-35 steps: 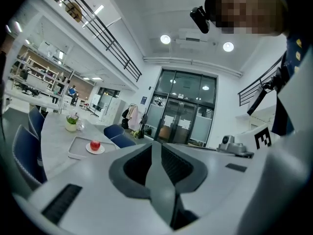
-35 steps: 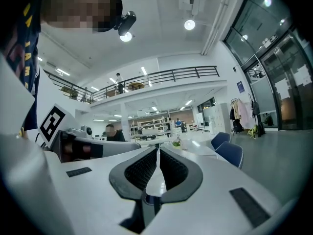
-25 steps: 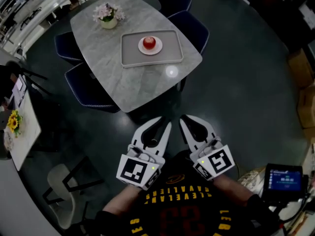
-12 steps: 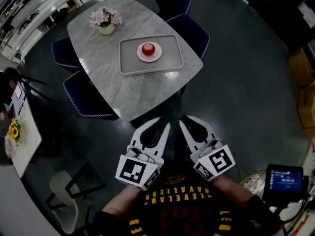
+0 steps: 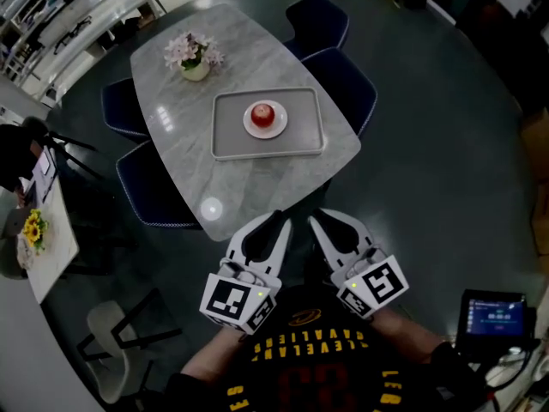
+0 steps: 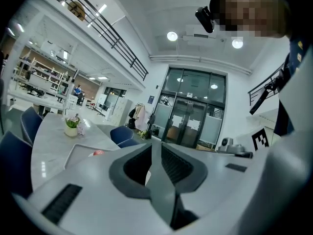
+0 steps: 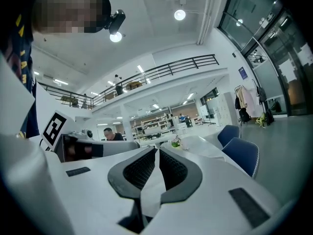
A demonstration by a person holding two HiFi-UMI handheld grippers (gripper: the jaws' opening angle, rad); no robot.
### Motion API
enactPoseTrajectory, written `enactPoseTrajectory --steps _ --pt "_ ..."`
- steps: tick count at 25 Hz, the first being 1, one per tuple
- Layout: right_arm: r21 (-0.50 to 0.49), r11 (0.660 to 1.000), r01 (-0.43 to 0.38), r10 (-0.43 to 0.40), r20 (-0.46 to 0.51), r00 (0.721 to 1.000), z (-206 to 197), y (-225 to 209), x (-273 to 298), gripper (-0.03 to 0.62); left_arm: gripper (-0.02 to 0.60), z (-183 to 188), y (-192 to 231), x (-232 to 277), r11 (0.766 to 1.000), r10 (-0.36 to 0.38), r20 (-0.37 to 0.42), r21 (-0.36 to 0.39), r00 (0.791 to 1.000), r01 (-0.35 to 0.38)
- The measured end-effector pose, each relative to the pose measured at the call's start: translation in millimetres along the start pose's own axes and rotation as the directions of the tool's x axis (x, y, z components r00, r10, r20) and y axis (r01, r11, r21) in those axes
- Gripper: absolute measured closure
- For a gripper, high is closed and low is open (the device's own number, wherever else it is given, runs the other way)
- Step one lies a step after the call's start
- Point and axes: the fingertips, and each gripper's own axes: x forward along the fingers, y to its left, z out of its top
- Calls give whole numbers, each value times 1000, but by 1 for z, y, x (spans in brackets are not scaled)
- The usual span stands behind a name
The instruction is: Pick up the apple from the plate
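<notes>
Pointing up the frame toward the table (image 5: 257,187), the left gripper (image 5: 280,222) and the right gripper (image 5: 316,221) sit side by side at lower centre of the head view. Each has its jaws drawn together with nothing between them and nothing touched. Each gripper's own view agrees: the dark ribbed pads (image 6: 173,163) meet at the tips with only a thin seam between them.

The gripper shells are smooth white plastic, each carrying a cube with black-and-white square markers. The table top is pale grey marbled stone with rounded corners. On it lies a grey rectangular tray (image 5: 225,136) with rounded corners and a raised rim, and on the tray a round white plate (image 5: 276,128).

The apple (image 5: 262,114), red, round and glossy, rests on the plate at upper centre of the head view, well apart from both grippers and beyond the table's near edge. In the left gripper view it shows as a red sliver at middle left.
</notes>
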Motion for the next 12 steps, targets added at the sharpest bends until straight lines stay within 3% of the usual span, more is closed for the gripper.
enactPoseTrajectory --steps 12 --pt "34 993 -112 113 -30 993 30 -117 24 563 518 9 10 103 984 168 9 -63 986 -167"
